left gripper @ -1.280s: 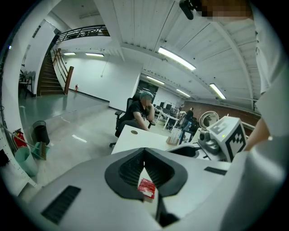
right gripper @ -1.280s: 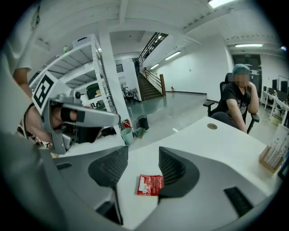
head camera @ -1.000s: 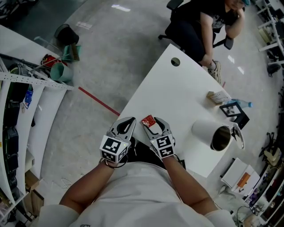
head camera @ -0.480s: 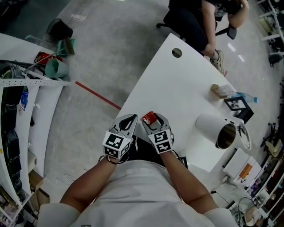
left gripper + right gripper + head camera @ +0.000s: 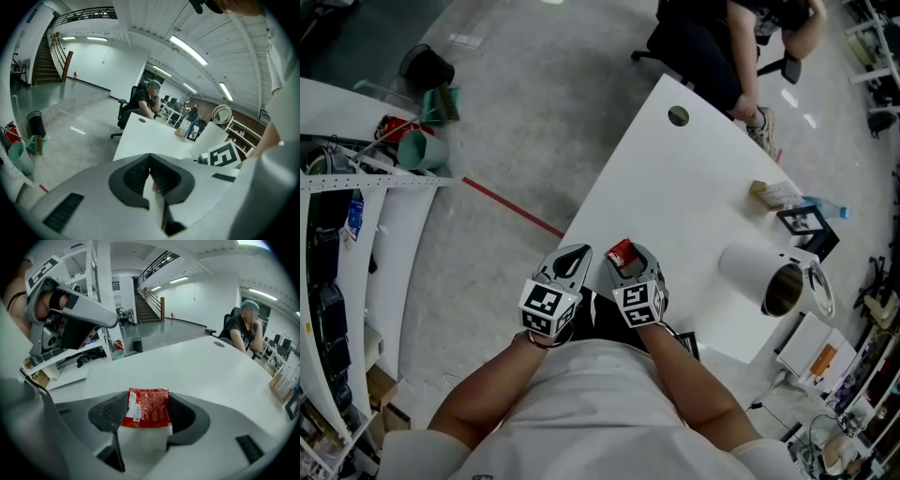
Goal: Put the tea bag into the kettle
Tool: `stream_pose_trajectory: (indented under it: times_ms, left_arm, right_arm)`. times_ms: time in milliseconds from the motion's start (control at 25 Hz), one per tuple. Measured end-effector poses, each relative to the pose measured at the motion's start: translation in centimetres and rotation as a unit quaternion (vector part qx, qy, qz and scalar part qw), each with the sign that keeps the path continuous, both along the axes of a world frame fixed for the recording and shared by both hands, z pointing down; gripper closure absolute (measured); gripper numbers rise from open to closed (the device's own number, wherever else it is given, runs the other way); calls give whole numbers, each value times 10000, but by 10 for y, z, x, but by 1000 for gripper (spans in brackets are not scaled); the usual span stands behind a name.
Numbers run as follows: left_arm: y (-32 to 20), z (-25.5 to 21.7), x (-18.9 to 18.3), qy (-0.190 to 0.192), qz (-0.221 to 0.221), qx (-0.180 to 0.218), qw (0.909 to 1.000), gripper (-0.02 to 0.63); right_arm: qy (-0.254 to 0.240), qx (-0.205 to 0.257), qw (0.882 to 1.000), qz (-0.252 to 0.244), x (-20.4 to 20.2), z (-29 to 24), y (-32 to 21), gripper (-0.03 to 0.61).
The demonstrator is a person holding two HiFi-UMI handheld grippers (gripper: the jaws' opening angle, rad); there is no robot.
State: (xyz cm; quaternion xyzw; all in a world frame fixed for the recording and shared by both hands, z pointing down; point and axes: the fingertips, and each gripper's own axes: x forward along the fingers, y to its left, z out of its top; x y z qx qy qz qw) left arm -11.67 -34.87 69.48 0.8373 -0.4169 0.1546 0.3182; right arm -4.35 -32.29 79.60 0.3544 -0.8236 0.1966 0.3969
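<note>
My right gripper had just been opening its jaws around the tea bag near a corner of the surface, my left gripper pressed shut, so a clumsy regrasp could have knocked it off, far from the kettle.

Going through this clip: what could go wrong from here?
1. The right gripper has just been opening its jaws; the tea bag lies between them, apparently unclamped, near the edge of the table, so a nudge could push it off.
2. The tea bag is in its red wrapper and may go into the kettle sealed.
3. The shut left gripper sits close beside and might bump it.
</note>
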Motion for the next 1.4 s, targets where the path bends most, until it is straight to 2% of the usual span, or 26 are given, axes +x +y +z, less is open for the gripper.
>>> stream_pose_trajectory:
  times_ms: [120,480,560,640,840,1040,1400]
  left_arm:
    - [-2,-2,-3,33,39,16,10000,604]
    - [-3,-4,-13,83,280,18,9996,604]
    - [-6,-8,-13,92,365,60,9993,604]
    - [-7,-12,-14,102,453,97,9989,604]
    - [-11,-21,-19,122,674,175,9975,604]
    - [-18,-30,-11,204,913,283,9952,604]
    - [-29,-49,36,362,1405,497,9882,604]
  right_arm:
    - [7,-51,10000,-8,-2,0,0,311]
    - [-132,-305,9990,304,-6,-2,-6,443]
    - [-100,-323,9988,344,-6,-3,-6,496]
    - [-59,-349,9986,399,-5,-4,-6,513]
    - [-102,-331,9972,657,-6,-8,-8,522]
    - [-300,-140,9932,1114,-4,-36,-17,522]
    - [-627,312,9766,2033,36,-89,-16,522]
